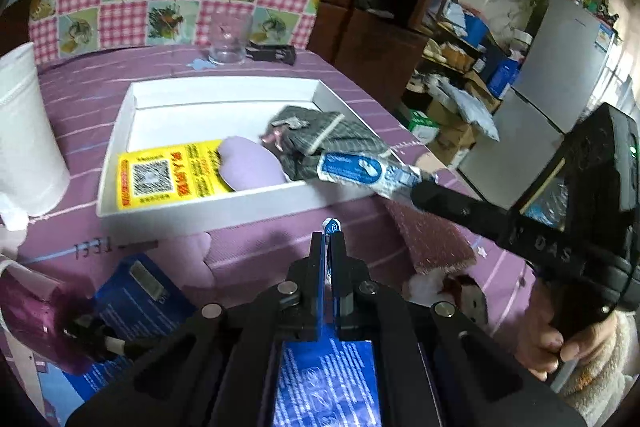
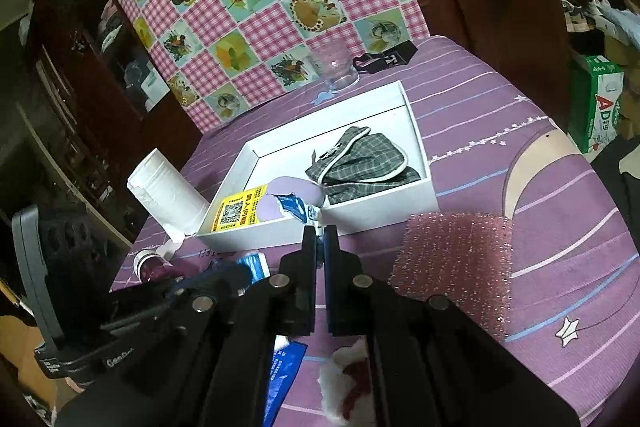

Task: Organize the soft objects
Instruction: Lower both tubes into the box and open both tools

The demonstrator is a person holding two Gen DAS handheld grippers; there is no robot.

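Note:
A white shallow box [image 1: 120, 131] [image 2: 420, 143] lies on the purple cloth. In it lie a grey plaid pouch [image 1: 320, 139] [image 2: 360, 159], a lilac soft pad [image 1: 248, 167] [image 2: 276, 205] and a yellow QR card [image 1: 168, 177] [image 2: 240, 211]. My right gripper [image 2: 319, 229] [image 1: 418, 189] is shut on a blue-and-white packet [image 1: 360, 169] [image 2: 298, 209], holding it over the box's near wall. My left gripper [image 1: 330, 237] is shut on a blue packet [image 1: 328, 375], just short of the box.
A paper roll [image 1: 24, 139] [image 2: 168, 187] stands left of the box. A glass [image 1: 230, 39] [image 2: 338, 67] and a black item [image 1: 272, 53] are behind it. A pink sponge pad [image 1: 436, 239] [image 2: 456, 259], a white-red plush [image 2: 344, 383] and a blue sachet [image 1: 140, 303] lie near.

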